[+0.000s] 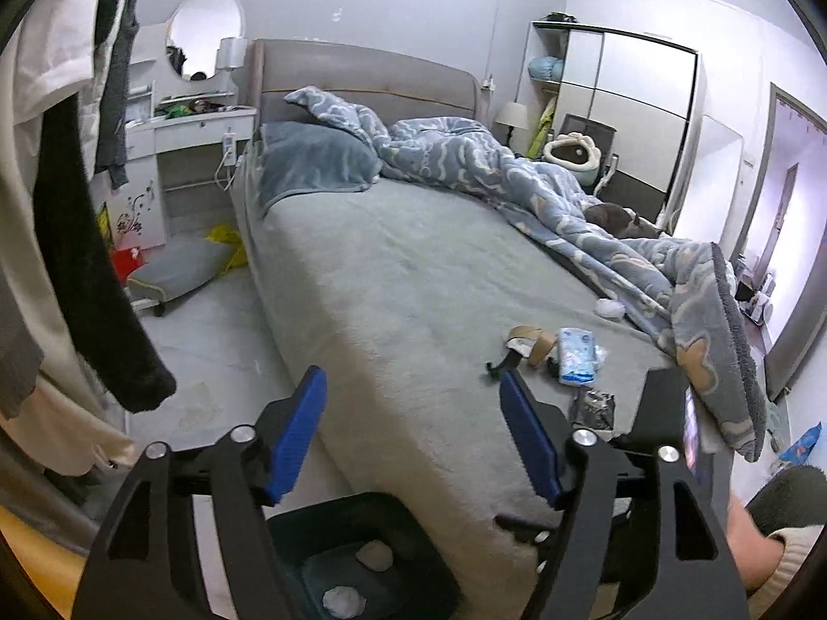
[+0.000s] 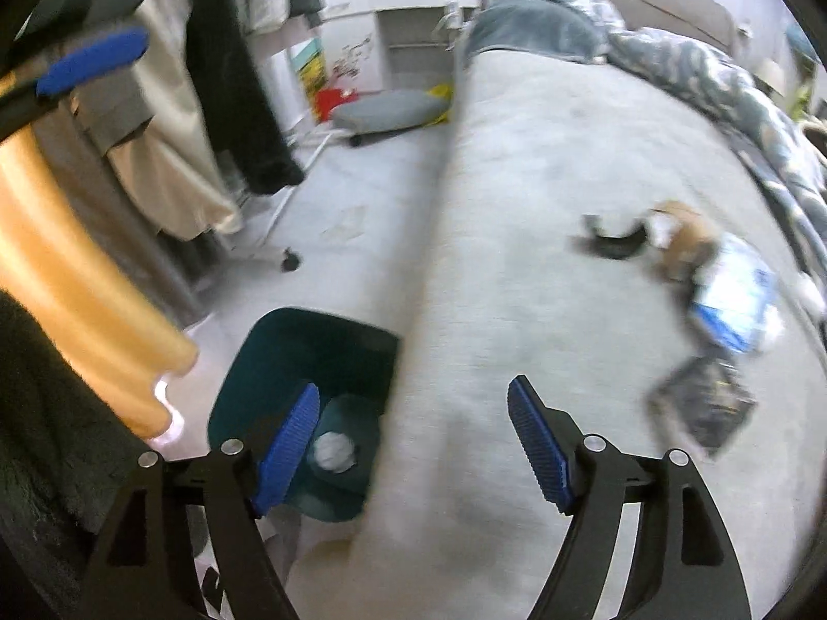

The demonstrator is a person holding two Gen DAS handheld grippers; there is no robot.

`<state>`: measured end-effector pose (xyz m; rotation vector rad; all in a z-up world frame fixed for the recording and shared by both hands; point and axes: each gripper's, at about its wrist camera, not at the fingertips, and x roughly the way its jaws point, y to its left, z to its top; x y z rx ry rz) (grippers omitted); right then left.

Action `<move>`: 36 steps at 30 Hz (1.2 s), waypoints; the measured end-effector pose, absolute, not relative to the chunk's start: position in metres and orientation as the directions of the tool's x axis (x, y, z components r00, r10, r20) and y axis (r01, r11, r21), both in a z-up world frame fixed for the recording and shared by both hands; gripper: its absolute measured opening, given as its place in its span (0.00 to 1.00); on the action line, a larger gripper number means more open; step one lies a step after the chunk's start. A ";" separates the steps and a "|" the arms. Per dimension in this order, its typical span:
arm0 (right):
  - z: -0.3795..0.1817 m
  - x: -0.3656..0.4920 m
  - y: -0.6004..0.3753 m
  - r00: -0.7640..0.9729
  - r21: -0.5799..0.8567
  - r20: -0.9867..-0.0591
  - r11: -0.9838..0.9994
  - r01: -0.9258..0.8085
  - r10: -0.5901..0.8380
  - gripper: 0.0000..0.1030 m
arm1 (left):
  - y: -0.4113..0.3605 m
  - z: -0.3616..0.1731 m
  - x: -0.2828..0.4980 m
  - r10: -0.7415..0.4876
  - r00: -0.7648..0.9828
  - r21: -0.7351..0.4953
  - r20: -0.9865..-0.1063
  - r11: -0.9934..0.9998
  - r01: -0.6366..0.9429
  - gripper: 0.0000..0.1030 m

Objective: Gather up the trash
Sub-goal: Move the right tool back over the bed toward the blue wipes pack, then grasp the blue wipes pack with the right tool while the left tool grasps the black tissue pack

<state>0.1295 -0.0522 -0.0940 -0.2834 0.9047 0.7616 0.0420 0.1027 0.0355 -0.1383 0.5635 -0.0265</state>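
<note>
1. My left gripper [image 1: 413,413] and right gripper [image 2: 413,434] are both spread wide, holding nothing.
2. Tissue pack [image 1: 578,355] and dark wrapper [image 1: 594,405] lie on the bed [image 1: 413,268].
3. Crumpled tissues [image 2: 336,452] sit in the bin [image 2: 289,341] on the floor beside it.

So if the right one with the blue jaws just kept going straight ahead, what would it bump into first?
Probably the grey bed: the right gripper, open and empty, points along its near edge, with the teal bin just left of that line. The blur makes depth uncertain.
</note>
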 end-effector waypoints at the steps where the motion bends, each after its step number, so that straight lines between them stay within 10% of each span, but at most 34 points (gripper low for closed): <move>1: -0.091 0.133 -0.059 0.395 0.088 -0.787 0.719 -0.690 0.475 0.74 | 0.099 0.035 0.044 -0.066 0.845 -0.134 -0.530 0.991 -0.007 0.73; 36: -0.080 0.258 -0.192 0.451 0.313 -0.756 0.866 -0.389 0.476 0.89 | -0.017 -0.044 0.142 -0.348 0.668 -0.112 -0.658 0.922 0.370 0.91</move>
